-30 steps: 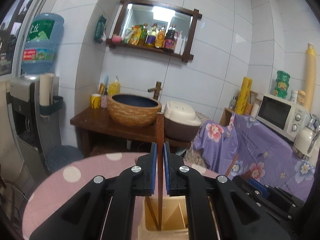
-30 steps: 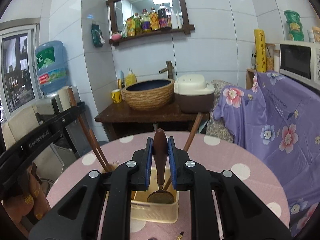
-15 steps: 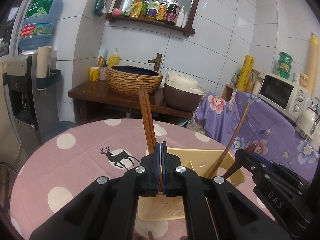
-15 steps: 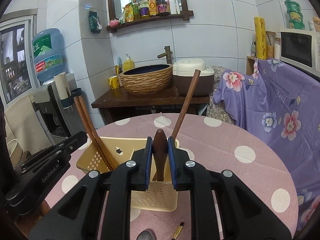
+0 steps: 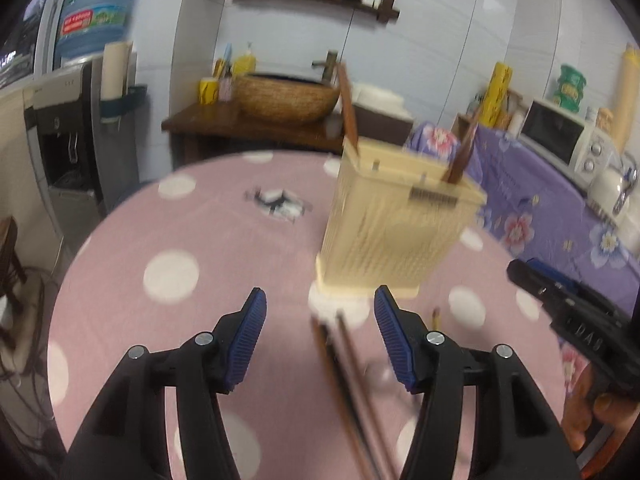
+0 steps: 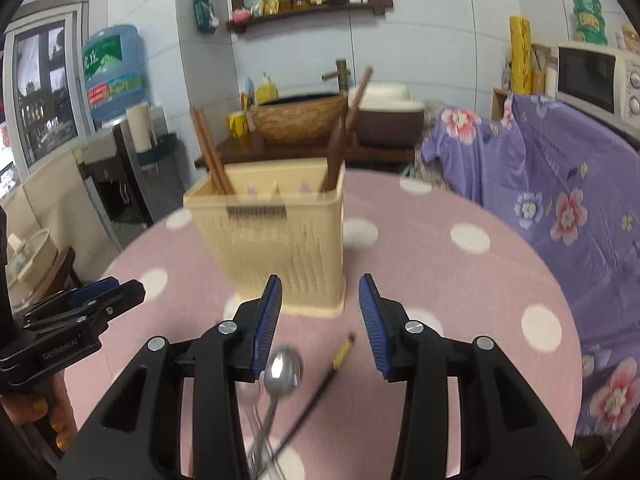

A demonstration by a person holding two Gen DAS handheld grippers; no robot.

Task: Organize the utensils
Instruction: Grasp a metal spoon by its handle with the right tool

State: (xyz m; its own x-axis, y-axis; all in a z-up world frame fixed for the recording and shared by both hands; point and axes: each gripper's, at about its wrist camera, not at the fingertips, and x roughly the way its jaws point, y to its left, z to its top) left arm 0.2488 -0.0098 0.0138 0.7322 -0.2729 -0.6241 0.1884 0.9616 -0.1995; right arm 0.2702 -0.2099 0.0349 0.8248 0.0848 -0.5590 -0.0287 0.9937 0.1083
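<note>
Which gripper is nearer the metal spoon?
Right. The right gripper hangs open just over the spoon, whose bowl lies by its left pad. The left gripper is open over the chopsticks instead, with the spoon only a blur beside them.

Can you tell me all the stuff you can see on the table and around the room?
utensil holder: one, cream, upright on the table
wooden chopsticks: a pair, brown, in the holder's left end
wooden spoon handles: two, dark brown, in the holder's right end
metal spoon: one, silver, lying on the table
loose chopsticks: a pair, brown, lying on the table
tablecloth: one, pink with white dots
microwave: one, white, far right
water bottle: one, blue, on the dispenser
left gripper: black with blue pads, open, empty
right gripper: same, open, empty
</note>
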